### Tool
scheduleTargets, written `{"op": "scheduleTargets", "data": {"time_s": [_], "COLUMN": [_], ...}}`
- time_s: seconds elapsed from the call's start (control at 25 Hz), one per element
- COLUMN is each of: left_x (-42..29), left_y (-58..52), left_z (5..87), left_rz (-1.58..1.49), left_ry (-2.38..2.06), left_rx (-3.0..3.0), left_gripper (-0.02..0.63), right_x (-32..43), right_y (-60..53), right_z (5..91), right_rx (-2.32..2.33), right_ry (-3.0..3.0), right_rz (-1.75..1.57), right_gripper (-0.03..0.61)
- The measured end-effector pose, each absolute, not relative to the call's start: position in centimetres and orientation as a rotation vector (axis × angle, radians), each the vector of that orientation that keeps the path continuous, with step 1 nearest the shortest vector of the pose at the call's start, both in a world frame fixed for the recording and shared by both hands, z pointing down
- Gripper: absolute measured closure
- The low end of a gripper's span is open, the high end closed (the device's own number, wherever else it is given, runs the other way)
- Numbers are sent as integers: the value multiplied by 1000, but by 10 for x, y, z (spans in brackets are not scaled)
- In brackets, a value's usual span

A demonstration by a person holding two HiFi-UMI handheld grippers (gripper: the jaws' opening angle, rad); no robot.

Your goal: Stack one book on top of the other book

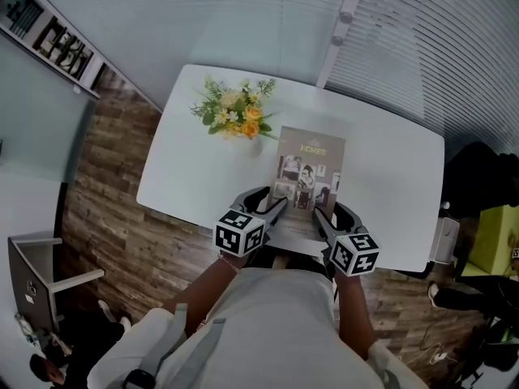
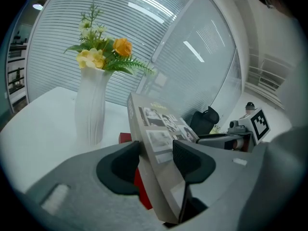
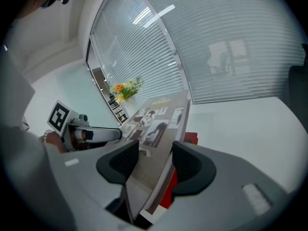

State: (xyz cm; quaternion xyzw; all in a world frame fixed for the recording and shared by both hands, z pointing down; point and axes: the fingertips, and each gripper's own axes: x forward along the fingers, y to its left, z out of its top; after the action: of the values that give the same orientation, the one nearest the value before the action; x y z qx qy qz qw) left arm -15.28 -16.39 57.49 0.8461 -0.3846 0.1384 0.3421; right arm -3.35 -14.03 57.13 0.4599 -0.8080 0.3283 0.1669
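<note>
A grey book (image 1: 310, 168) with photos on its cover is held at its near end by both grippers over the white table (image 1: 389, 177). My left gripper (image 1: 272, 202) is shut on its left edge, and my right gripper (image 1: 332, 211) is shut on its right edge. In the left gripper view the grey book (image 2: 161, 129) runs tilted between the pads of the left gripper (image 2: 156, 160), and a red book (image 2: 126, 137) shows just beneath it. The right gripper view shows the grey book (image 3: 154, 124) clamped in the right gripper (image 3: 155, 160) above the red book (image 3: 191, 138). The head view hides the red book.
A white vase of yellow and orange flowers (image 1: 235, 116) stands on the table's far left part, beyond the books. A black chair (image 1: 478, 177) sits off the table's right end. Slatted blinds (image 1: 405, 31) line the wall behind. Wooden floor (image 1: 105, 185) lies to the left.
</note>
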Motion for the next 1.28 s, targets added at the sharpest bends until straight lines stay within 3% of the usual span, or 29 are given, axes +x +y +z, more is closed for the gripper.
{"op": "scheduleTargets", "data": {"time_s": [1.28], "left_x": [-155], "left_y": [-152], "left_z": [679], "left_rz": [512], "left_ry": [-945], "left_rx": [2076], "left_gripper": [391], "right_x": [-37], "right_y": [-128], "right_z": [677], "right_rx": [1259], "right_ry": [-2138], "right_rz": [1144], "right_gripper": [368]}}
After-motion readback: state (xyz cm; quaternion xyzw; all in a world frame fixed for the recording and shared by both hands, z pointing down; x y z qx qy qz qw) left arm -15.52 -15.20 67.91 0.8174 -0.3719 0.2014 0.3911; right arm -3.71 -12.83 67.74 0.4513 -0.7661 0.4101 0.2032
